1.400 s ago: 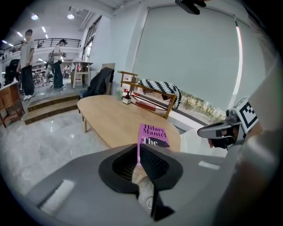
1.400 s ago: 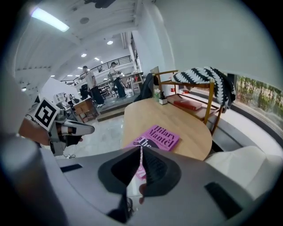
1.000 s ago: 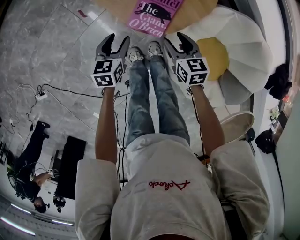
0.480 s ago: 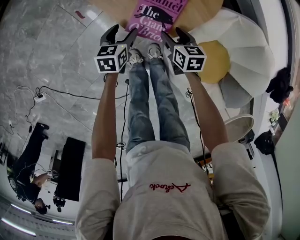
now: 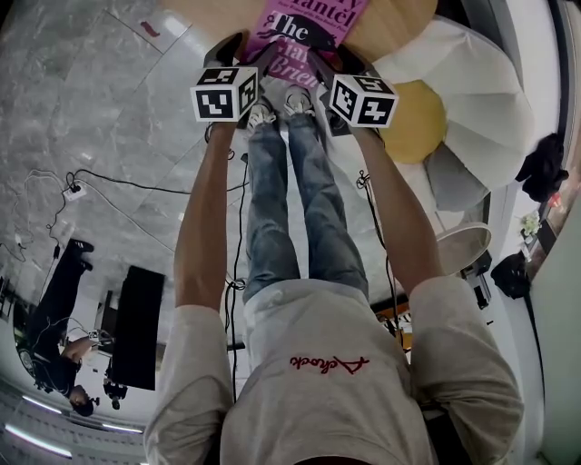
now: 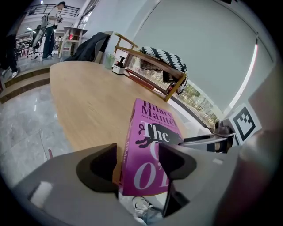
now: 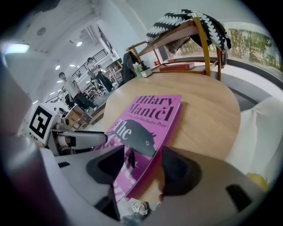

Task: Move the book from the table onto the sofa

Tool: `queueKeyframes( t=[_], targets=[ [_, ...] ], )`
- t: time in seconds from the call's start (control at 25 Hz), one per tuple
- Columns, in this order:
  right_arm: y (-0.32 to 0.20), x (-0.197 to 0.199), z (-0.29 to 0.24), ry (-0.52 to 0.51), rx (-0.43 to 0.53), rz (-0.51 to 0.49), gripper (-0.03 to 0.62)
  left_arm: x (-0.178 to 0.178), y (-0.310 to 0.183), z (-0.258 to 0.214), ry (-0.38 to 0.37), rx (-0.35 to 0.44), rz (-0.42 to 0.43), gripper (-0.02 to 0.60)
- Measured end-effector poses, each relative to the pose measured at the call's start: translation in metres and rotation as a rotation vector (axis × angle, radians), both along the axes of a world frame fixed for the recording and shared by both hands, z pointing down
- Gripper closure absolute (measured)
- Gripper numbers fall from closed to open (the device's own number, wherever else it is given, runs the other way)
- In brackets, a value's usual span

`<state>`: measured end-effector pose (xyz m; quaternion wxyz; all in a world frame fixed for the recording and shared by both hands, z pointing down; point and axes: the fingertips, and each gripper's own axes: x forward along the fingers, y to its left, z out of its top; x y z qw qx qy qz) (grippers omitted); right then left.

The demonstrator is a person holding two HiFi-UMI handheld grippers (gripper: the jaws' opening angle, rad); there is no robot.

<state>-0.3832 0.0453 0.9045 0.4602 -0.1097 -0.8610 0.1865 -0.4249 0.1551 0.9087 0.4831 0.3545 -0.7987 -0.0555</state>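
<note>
in the head view the top edge at 12 o'clock cuts off the book (image 5: pixel 307 32) and the worktop (image 5: pixel 390 20). the cubes (image 5: pixel 225 93) hide much of the fingers (image 5: pixel 223 50) of the left gripper (image 5: pixel 243 53) and right gripper (image 5: pixel 332 62). in the left gripper view the finger (image 6: pixel 177 161) at 5 o'clock covers part of the title. in the right gripper view the finger (image 7: pixel 106 165) at 7 o'clock covers part of the cover's near end. the people (image 7: pixel 73 90) at 10 o'clock there are too small to detail.

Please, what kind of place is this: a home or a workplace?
Probably a workplace lounge or open studio: a wooden table beside a white sofa, a polished stone floor, and people standing farther back.
</note>
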Motion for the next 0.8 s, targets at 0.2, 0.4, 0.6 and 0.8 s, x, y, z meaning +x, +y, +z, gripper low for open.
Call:
queueKeyframes(
  t=[0.2,0.4,0.6,0.8],
  targets=[
    [0.002,0.0,0.001,-0.001,-0.014,0.002,0.359,0.003,-0.008,0.004,0.009,0.001,0.007,0.301],
    [0.001,-0.002,0.0,0.002,-0.025,0.022,0.361,0.003,-0.009,0.003,0.024,0.024,-0.009,0.312],
    [-0.001,0.0,-0.001,0.002,-0.018,0.014,0.361,0.008,-0.008,0.002,0.036,0.023,0.005,0.331],
    [0.0,0.001,-0.01,-0.03,0.011,-0.022,0.361,0.013,-0.007,-0.003,0.026,0.036,-0.015,0.331]
  ],
)
